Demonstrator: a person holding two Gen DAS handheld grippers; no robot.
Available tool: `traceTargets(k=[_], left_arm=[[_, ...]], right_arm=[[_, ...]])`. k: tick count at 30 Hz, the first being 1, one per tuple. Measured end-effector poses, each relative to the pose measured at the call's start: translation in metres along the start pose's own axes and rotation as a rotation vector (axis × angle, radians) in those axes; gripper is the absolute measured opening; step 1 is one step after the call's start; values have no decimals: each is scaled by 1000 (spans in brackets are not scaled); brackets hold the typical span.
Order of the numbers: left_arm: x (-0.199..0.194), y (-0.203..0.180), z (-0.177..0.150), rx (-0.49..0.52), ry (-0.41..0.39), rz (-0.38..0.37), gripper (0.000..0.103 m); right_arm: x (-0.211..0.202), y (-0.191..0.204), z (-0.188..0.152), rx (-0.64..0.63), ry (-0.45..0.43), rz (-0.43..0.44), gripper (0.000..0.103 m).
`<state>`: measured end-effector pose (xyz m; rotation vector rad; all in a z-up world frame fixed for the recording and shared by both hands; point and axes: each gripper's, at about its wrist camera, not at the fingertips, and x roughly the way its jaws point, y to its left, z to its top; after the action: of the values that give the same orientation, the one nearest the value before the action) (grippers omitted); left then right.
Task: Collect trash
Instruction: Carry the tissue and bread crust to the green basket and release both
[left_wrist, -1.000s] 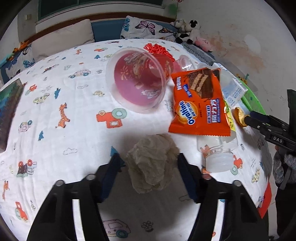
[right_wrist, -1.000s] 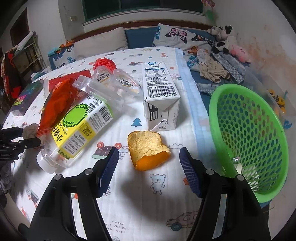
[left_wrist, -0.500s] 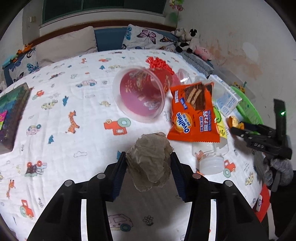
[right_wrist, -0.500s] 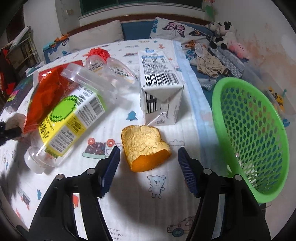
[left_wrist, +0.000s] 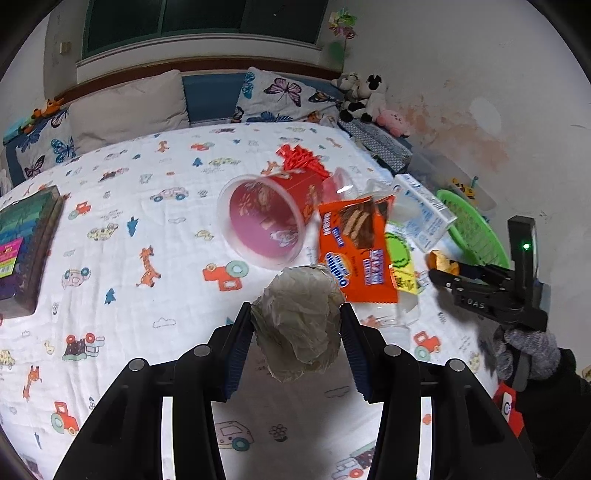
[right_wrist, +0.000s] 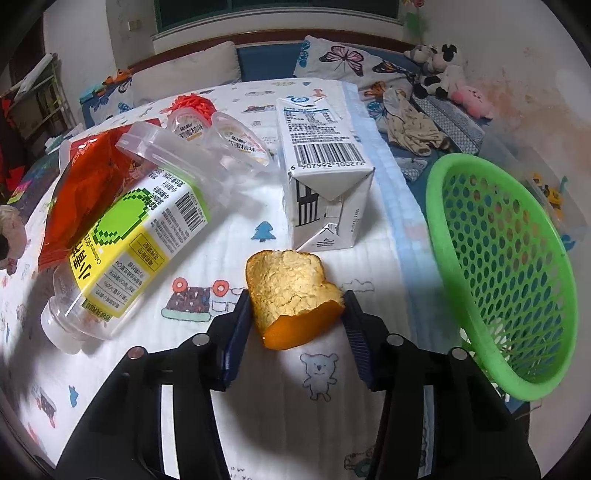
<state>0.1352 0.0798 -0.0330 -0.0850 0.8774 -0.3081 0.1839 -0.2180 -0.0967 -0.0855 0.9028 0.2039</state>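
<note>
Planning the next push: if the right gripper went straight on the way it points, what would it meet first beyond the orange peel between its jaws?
Probably the milk carton, standing just beyond the orange peel that the right gripper has just closed onto. Depth is unclear; it might touch the bedsheet between them first.

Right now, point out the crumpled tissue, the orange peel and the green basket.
crumpled tissue (left_wrist: 297, 321): left wrist view, middle of the wad.
orange peel (right_wrist: 291, 291): right wrist view, pale inner side.
green basket (right_wrist: 439, 236): right wrist view, near rim.
</note>
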Motion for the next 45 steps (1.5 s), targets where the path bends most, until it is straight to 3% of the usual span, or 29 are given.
traceTargets(k=[7, 16, 26, 35, 45], left_arm=[[-9, -9, 8, 10, -19, -29, 46], [-11, -36, 24, 49, -27, -82, 46], [-3, -89, 56, 125, -32, -161, 46], [16, -138, 81, 179, -14, -203, 46], [42, -176, 99, 216, 10, -228, 46]], right_arm=[[-15, -8, -4, 23, -19, 31, 40], [-48, -24, -7, 60, -57, 79, 39], [-85, -103, 5, 164, -117, 1, 39], [-65, -179, 1, 257, -77, -84, 39], [-26, -208, 0, 305, -13, -47, 41]])
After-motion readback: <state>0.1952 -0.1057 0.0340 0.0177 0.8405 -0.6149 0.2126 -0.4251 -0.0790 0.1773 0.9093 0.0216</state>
